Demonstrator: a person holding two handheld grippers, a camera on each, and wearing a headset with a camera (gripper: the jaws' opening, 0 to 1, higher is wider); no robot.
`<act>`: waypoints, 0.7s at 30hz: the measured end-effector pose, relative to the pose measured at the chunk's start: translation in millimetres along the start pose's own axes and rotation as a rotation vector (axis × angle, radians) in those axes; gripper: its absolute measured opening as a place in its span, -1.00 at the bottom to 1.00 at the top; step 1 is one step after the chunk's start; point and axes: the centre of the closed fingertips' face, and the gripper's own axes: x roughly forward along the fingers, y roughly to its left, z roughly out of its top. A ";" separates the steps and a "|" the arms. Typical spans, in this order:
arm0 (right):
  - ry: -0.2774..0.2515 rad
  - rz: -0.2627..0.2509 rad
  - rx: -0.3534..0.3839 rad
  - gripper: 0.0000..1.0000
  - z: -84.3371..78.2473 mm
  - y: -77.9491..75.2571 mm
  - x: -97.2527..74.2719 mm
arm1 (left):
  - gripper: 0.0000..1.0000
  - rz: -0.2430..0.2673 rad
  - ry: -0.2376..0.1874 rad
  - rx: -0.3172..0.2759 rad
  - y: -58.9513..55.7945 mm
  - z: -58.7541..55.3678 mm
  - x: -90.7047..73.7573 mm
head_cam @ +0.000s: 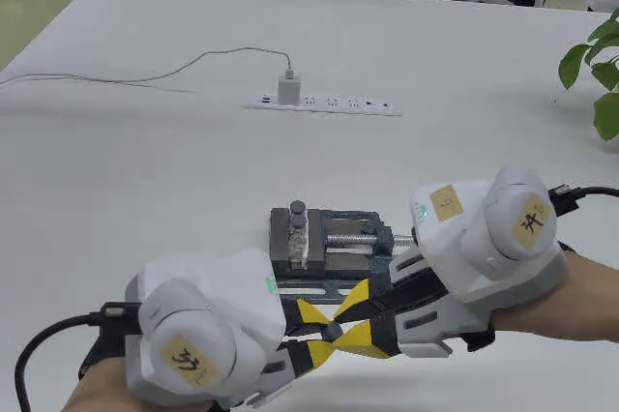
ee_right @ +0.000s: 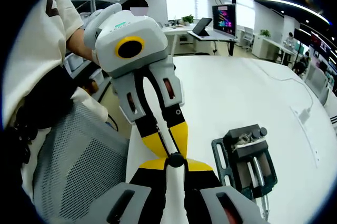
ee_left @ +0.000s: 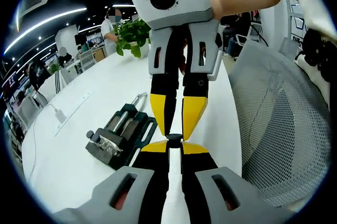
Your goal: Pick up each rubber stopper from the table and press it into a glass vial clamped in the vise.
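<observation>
Both tongs are met tip to tip at the near edge of the table (head_cam: 145, 170), just near of the vise (head_cam: 343, 257). The left tongs (head_cam: 327, 332) are brought in from the near left and the right tongs (head_cam: 340, 323) from the right, so the two are laid almost in one line, left to right. Both pairs are drawn narrow to a point on a small dark round thing, taken to be a stopper (ee_right: 175, 159). Which pair carries the grip cannot be told. The vise's long axis also runs left to right, with the screw pointing right, toward the right tongs' body. The vial (head_cam: 298, 238) is clamped upright at the vise's left end, far and slightly left of the meeting point. A dark plug is already seen on its mouth, so that vial looks done. Judged from this, the coming move is a short lift away from the body and left. Neither hand is clearly nearer, since the tips coincide, and both wrists are held low and roughly level.
</observation>
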 end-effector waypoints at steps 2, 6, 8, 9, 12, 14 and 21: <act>0.002 0.003 0.000 -0.86 -0.5 0.2 0.0 | -0.94 -0.003 0.001 0.021 -0.7 0.2 0.1; 0.009 0.004 -0.011 -0.86 -1.2 0.4 -0.3 | -0.93 -0.011 -0.011 0.011 -0.7 0.0 0.9; 0.010 0.001 -0.022 -0.86 -1.0 -0.1 -0.2 | -0.92 -0.009 -0.014 0.009 -0.5 0.3 1.0; 0.011 0.001 -0.021 -0.86 -1.2 -0.1 0.1 | -0.92 -0.010 -0.016 0.002 -0.5 0.1 1.2; 0.017 0.002 -0.026 -0.86 -2.4 0.0 1.0 | -0.91 -0.016 -0.030 -0.046 -0.3 -1.3 2.1; 0.020 0.001 -0.026 -0.86 -3.2 -0.5 1.7 | -0.90 -0.018 -0.056 -0.115 0.0 -1.7 1.5; 0.036 -0.014 -0.025 -0.86 -6.6 -4.8 1.7 | -0.51 0.018 -0.082 -0.235 5.9 -14.2 -2.2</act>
